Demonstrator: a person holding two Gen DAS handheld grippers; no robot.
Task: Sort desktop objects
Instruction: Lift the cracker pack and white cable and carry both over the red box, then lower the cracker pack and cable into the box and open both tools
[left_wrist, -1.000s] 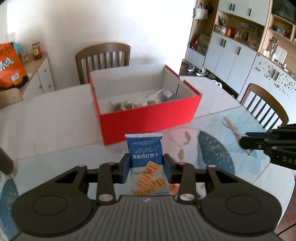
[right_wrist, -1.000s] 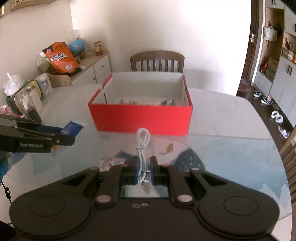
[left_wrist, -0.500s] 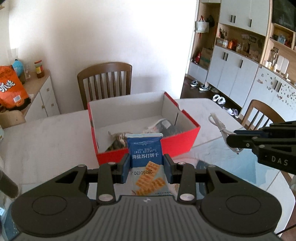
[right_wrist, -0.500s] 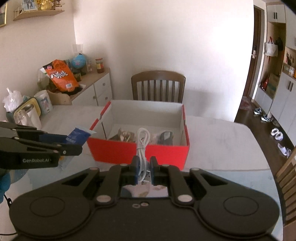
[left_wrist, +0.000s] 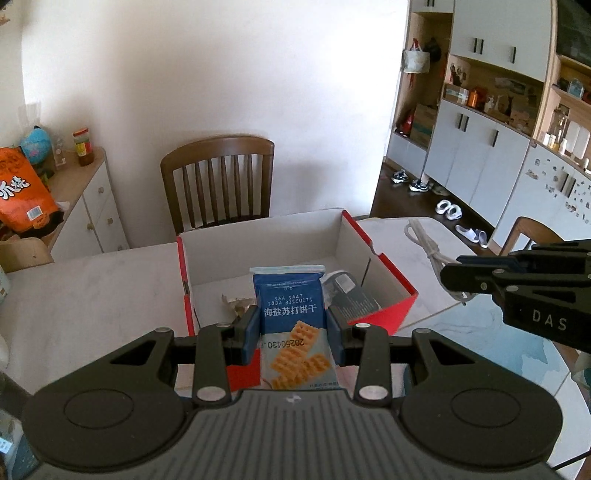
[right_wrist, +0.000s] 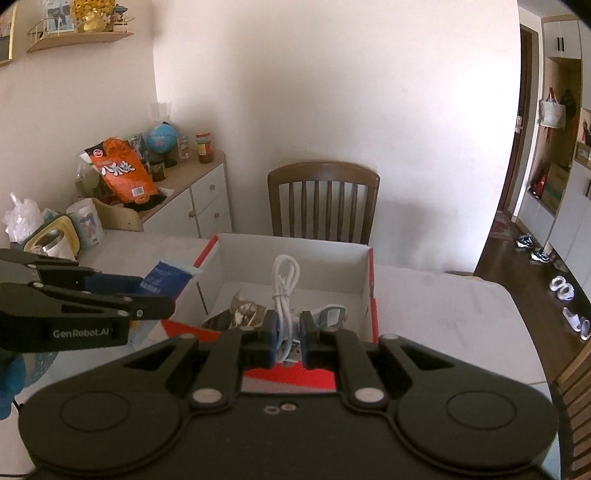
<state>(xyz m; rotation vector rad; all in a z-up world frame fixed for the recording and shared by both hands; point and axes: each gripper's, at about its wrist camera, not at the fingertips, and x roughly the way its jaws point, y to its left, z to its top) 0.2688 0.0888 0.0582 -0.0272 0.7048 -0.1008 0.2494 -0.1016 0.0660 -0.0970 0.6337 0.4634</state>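
My left gripper (left_wrist: 293, 334) is shut on a blue packet of soda biscuits (left_wrist: 290, 310), held upright over the front edge of the red box (left_wrist: 391, 314). My right gripper (right_wrist: 287, 338) is shut on a coiled white cable (right_wrist: 284, 280), hanging above the same red box (right_wrist: 373, 302). Inside the box lie a crumpled wrapper (right_wrist: 240, 310) and a grey packet (left_wrist: 349, 295). The right gripper (left_wrist: 454, 275) with the cable (left_wrist: 424, 240) shows at the right of the left wrist view. The left gripper (right_wrist: 162, 306) with the packet (right_wrist: 166, 278) shows at the left of the right wrist view.
The box stands on a white marble table (left_wrist: 92, 295) with a blue patterned mat (left_wrist: 517, 343) near me. A wooden chair (left_wrist: 221, 181) stands behind the box. A sideboard (right_wrist: 199, 192) with an orange snack bag (right_wrist: 123, 170) is at the left; a kettle (right_wrist: 51, 240) sits on the table's left.
Both grippers have risen and moved forward from in front of the box to over it, each still holding its object.
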